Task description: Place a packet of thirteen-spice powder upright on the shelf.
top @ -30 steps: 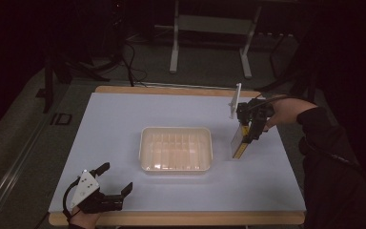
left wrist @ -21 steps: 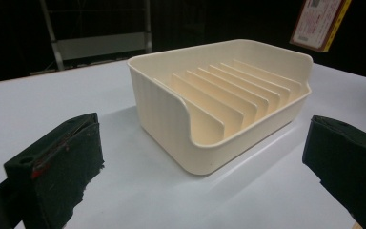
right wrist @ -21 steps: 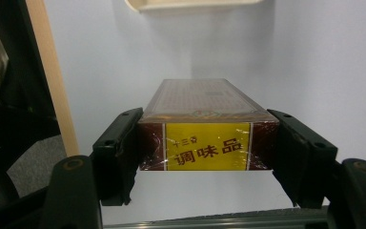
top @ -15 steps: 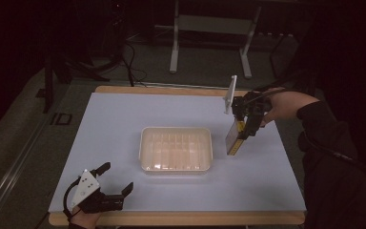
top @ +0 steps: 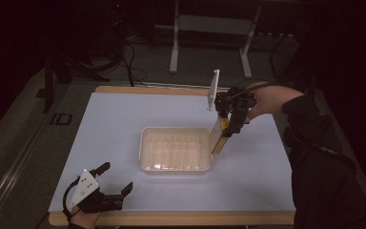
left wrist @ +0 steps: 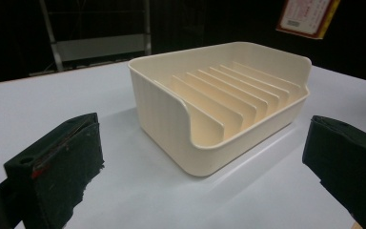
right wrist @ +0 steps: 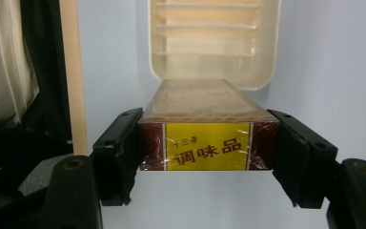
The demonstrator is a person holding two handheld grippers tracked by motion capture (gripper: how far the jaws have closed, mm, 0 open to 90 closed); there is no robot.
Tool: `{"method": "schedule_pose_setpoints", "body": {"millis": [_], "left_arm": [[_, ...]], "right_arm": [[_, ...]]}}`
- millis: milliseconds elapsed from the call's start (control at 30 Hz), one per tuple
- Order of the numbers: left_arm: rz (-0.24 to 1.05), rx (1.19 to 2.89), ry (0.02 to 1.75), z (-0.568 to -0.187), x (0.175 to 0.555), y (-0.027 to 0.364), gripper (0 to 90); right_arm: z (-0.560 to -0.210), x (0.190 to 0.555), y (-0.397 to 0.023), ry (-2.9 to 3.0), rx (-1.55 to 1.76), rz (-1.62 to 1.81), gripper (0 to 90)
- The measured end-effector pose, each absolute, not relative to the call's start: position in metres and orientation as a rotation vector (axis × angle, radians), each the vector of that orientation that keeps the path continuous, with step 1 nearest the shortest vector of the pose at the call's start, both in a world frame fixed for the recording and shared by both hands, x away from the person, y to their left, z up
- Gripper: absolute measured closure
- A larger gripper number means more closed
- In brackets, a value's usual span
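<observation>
My left tongs rest apart at the tabletop's near corner. My right tongs are clamped on the flat box, held tilted just above the slotted tray's right rim. I'd square its edge with one slot, then lower slowly. The right gripper view shows the yellow label; the left gripper view, the dividers.

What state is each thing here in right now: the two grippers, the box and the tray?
Left gripper: open, holding nothing, low at the table's near edge.
Right gripper: shut on the box.
Box: held in the air beside the tray's right end.
Tray: upright on the table, slots empty.
</observation>
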State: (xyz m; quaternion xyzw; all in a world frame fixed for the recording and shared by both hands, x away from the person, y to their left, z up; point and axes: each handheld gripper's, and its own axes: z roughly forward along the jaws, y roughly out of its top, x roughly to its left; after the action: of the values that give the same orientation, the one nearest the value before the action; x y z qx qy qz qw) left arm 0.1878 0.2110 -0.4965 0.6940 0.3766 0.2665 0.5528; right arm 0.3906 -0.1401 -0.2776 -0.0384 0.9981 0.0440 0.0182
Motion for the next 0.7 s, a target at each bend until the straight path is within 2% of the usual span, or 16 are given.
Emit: {"method": "schedule_pose_setpoints", "body": {"millis": [700], "left_arm": [[0.627, 1.64, 0.88, -0.496, 0.188, 0.211, 0.0]], "right_arm": [[-0.282, 0.395, -0.117, 3.111, -0.176, 0.303, 32.0]]}}
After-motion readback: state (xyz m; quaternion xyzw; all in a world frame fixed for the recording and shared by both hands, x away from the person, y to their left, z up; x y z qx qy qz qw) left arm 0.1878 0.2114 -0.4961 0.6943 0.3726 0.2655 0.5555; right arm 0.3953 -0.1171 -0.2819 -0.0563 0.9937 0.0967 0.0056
